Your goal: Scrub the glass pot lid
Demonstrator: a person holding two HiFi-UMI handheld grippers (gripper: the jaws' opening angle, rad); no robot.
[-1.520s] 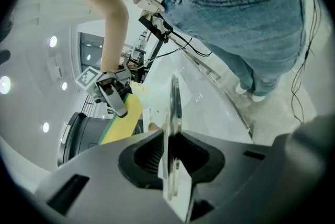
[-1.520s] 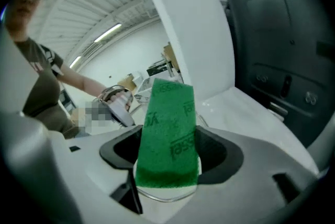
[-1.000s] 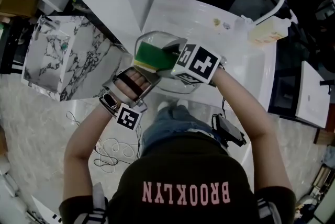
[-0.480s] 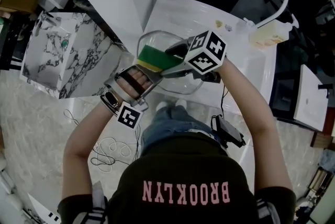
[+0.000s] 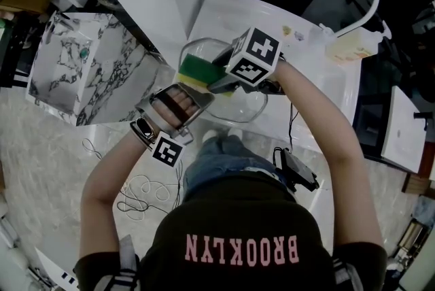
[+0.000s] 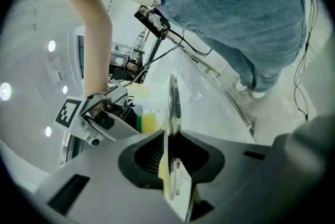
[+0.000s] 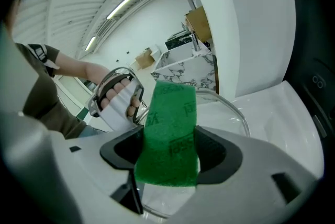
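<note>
Clamping the glass pot lid [image 5: 239,108] by its rim, the left gripper [image 6: 170,157] held it edge-on between shut jaws over the white counter [image 5: 325,89]. The right gripper [image 7: 171,152] pinched a green-and-yellow sponge [image 5: 199,71] tight, up against the lid's far rim.

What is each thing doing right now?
glass pot lid: held by its rim, tilted.
sponge: clamped, up against the lid.
left gripper: jaws shut on the lid's rim.
right gripper: jaws shut on the sponge.
</note>
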